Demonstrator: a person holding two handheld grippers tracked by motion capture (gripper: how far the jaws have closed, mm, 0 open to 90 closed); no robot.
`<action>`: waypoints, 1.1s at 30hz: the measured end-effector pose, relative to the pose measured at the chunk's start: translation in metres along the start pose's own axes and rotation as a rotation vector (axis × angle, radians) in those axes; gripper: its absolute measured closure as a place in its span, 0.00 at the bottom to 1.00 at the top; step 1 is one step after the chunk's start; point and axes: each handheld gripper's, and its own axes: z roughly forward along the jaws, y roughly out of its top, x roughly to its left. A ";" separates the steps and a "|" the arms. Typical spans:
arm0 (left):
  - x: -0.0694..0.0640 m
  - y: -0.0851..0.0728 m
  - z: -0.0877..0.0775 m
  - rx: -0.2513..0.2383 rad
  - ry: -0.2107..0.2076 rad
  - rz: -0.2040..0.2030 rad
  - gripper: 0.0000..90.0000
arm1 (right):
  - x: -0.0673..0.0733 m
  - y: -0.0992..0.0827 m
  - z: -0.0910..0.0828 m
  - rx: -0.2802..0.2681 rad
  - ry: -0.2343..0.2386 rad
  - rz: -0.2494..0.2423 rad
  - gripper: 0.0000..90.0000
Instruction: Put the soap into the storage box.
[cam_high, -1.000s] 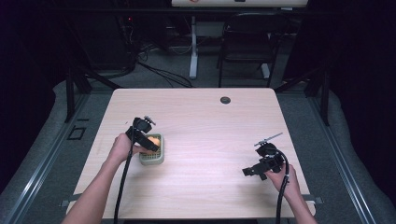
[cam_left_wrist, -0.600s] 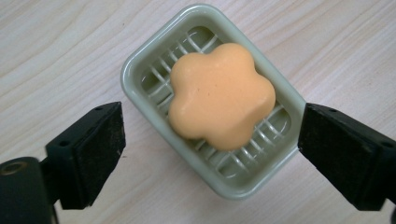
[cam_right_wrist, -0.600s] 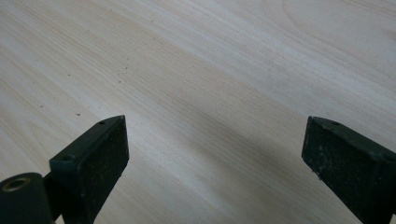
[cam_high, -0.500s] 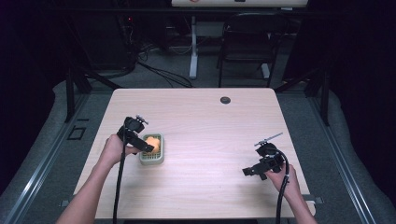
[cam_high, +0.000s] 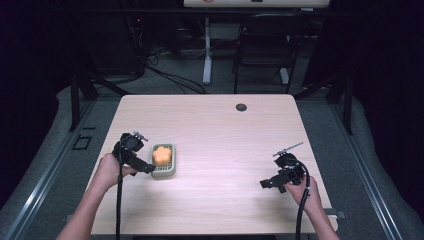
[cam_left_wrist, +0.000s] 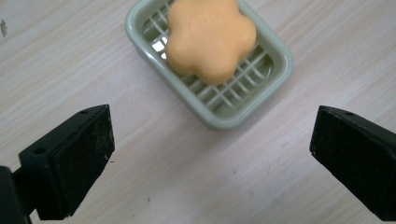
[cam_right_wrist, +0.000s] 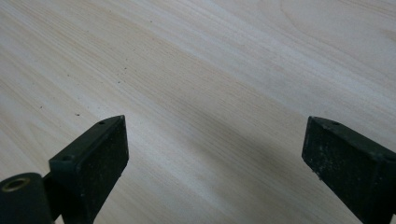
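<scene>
Orange, flower-shaped soap (cam_high: 160, 154) is sitting in the pale green slatted dish (cam_high: 163, 170) on the left half of the wooden bench (cam_high: 220, 130), seen from the high view. The left claw (cam_high: 143, 167) is hanging just beside the dish's left edge, clear of it; 1 second ago it was directly over the dish, so the hand has been drawing back toward the bench's left side. The right claw (cam_high: 266, 183) is resting low near the right front corner, well apart from the dish, unmoved.

Left gripper view: 2 black jaws are standing wide, having just been opening, with nothing between them but bare wood. Soap (cam_left_wrist: 211, 38) is lying flat on the grid of the dish (cam_left_wrist: 224, 116), ahead of the left claw (cam_left_wrist: 210, 154) and untouched.

Right gripper view: the right claw (cam_right_wrist: 215, 158) is gaping wide over bare bench grain (cam_right_wrist: 196, 60), holding nothing.

Reading: the soap is looking released and placed; the drop-off is likely finishing, with only a retreat remaining.
</scene>
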 end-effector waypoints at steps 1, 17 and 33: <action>0.000 -0.003 -0.001 0.004 0.002 0.000 0.00 | 0.000 0.000 0.000 0.000 0.001 0.000 0.08; -0.002 -0.061 0.002 0.057 0.015 -0.048 0.00 | 0.001 0.000 0.000 0.003 0.003 0.000 0.08; -0.007 -0.092 0.020 0.096 0.006 -0.100 0.00 | 0.001 0.000 0.001 0.005 0.000 0.000 0.08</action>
